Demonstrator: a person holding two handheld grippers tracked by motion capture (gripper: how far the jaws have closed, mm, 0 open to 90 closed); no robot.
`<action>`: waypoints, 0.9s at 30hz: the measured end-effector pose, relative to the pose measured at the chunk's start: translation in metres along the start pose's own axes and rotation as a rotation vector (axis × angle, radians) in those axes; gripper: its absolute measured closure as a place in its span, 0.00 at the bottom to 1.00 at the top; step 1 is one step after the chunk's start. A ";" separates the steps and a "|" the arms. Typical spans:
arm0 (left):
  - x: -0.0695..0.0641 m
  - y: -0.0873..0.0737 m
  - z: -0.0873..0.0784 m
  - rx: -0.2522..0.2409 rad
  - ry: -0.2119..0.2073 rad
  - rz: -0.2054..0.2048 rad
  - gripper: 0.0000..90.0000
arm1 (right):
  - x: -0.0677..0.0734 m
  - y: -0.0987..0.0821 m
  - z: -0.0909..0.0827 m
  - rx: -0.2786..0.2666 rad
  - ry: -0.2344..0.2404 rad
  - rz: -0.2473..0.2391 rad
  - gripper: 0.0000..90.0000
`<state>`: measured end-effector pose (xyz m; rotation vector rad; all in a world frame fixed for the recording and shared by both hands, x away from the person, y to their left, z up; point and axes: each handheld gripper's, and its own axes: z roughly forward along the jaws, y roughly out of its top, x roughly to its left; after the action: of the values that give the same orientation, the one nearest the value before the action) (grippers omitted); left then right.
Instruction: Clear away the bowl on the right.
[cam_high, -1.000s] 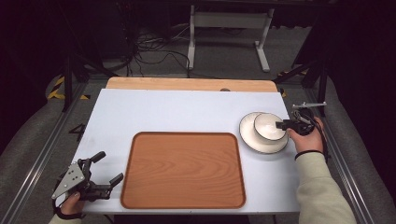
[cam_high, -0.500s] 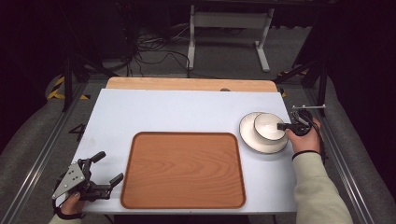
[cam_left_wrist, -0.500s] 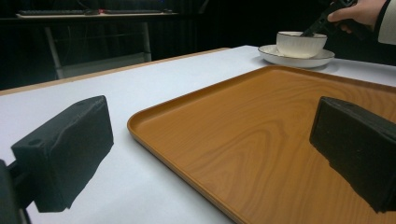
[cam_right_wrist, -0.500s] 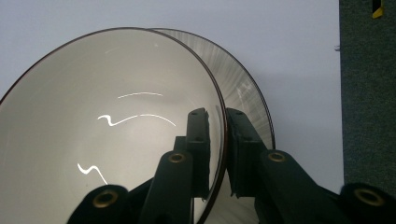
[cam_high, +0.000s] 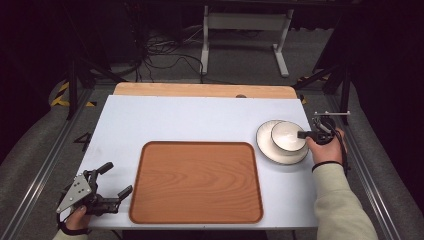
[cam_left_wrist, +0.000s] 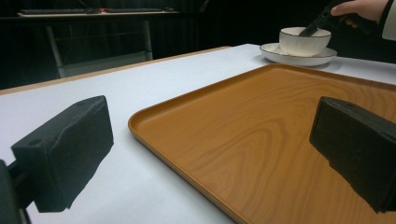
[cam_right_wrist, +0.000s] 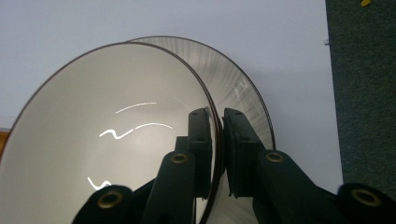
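Right tongs (cam_high: 301, 134) clamped on rim of white bowl (cam_high: 288, 136), one jaw inside, other outside, as seen close in right gripper view (cam_right_wrist: 218, 140); jaws just been closing, rim between them now. Bowl sitting on white plate (cam_high: 270, 152) at right side of bench (cam_high: 200, 120), near the edge and apart from wooden tray (cam_high: 197, 182); not lifted yet by the look of it, though contact under bowl hard to judge from above. Left tongs (cam_high: 114, 179) held wide, nothing between jaws, hovering at near-left corner of bench just beside tray's left edge; left gripper view looks across tray (cam_left_wrist: 280, 140) toward bowl (cam_left_wrist: 304, 41) and plate (cam_left_wrist: 299, 58) w/ right hand (cam_left_wrist: 362, 8) above. Progress, as a judgement: grip secured, so early stage done; lift and carry left to do, prob. onto tray, which sits bare. Plate likely to follow, maybe w/ left tongs, but can't be sure. Count: 1 bowl, 1 plate, 1 tray, 2 tongs, 1 bench. Risk: thin rim grip, bowl could tip or drag plate when raised.
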<state>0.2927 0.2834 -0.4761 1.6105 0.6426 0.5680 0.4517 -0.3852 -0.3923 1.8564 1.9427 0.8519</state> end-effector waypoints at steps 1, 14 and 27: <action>0.000 0.000 0.000 0.000 0.000 0.000 0.00 | 0.000 0.000 0.000 0.000 0.000 0.000 0.91; 0.001 0.001 0.000 0.011 -0.002 0.001 0.00 | 0.013 0.011 -0.023 -0.002 0.018 0.008 0.90; 0.001 0.001 0.001 0.014 -0.004 -0.001 0.00 | 0.035 0.013 -0.052 -0.015 0.065 -0.022 0.89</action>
<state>0.2939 0.2829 -0.4755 1.6238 0.6457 0.5611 0.4267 -0.3611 -0.3386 1.8169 1.9862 0.9282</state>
